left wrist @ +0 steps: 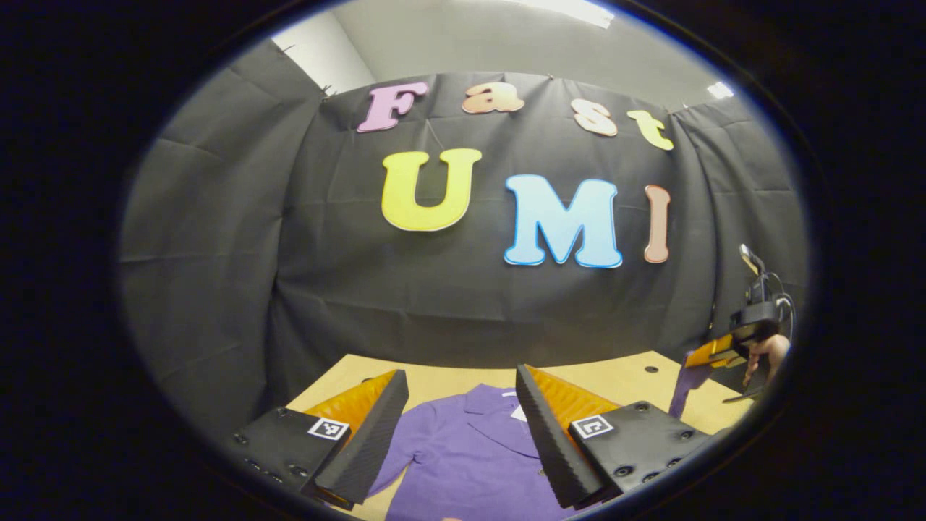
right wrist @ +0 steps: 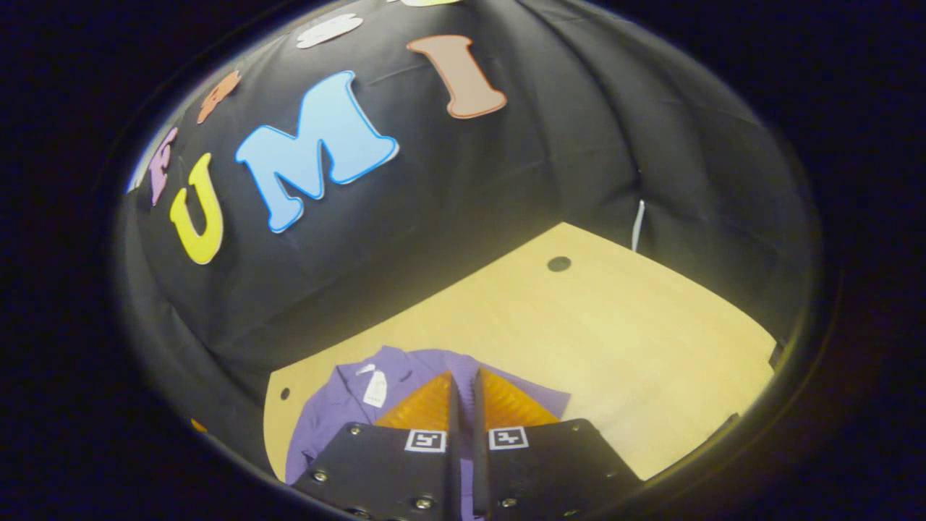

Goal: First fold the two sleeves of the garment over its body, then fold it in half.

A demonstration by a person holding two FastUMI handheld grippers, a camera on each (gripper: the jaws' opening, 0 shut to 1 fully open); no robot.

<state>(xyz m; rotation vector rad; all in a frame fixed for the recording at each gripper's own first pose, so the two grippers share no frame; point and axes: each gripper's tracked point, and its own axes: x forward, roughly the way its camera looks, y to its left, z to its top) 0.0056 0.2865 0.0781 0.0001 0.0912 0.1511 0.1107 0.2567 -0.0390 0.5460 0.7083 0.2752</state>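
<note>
My left gripper [left wrist: 459, 405] hangs open above the purple shirt [left wrist: 470, 456]. My right gripper [right wrist: 463, 387] seems clamped on its sleeve [left wrist: 684, 387], lifted off the table [right wrist: 579, 325].

- The shirt [left wrist: 470, 456] runs off the near edge of the left gripper view; its hem is out of sight.
- In the right gripper view, the right gripper [right wrist: 463, 405] covers the shirt's middle.
- Whether cloth lies between those closed fingers cannot be told.
- The far right gripper [left wrist: 712, 356] is small, its jaws unclear.
</note>
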